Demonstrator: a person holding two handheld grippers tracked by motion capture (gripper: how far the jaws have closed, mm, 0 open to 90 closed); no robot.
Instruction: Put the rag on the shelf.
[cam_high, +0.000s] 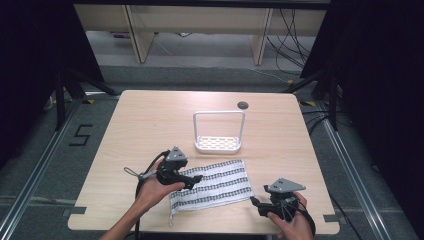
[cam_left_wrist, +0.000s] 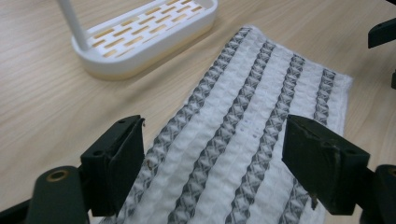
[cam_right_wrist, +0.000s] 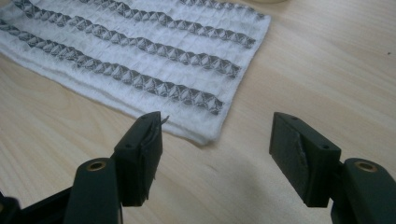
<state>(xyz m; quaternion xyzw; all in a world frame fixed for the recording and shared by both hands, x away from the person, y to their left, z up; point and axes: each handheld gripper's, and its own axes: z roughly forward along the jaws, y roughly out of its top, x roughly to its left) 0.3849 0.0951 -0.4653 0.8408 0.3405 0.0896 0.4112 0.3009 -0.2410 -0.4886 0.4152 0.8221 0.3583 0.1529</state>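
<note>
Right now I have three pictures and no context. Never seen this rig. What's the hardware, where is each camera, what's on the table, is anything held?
There is no robot here. A person holds a hand-operated two-jaw gripper in each hand, at a wooden table.

The high view looks down from above the person's side: the left gripper is over the near-left part of a cloth, and the right gripper is off the cloth's near right corner.

The other two pictures come from cameras riding on the grippers, looking out along their black jaws.

On the table lie a white cloth with grey patterned stripes, flat, and behind it a white slotted rack with a tall hoop handle.

Nothing is held. Both grippers' jaws stand open: the left gripper's frame the cloth, the right gripper's frame bare table near its corner.
</note>
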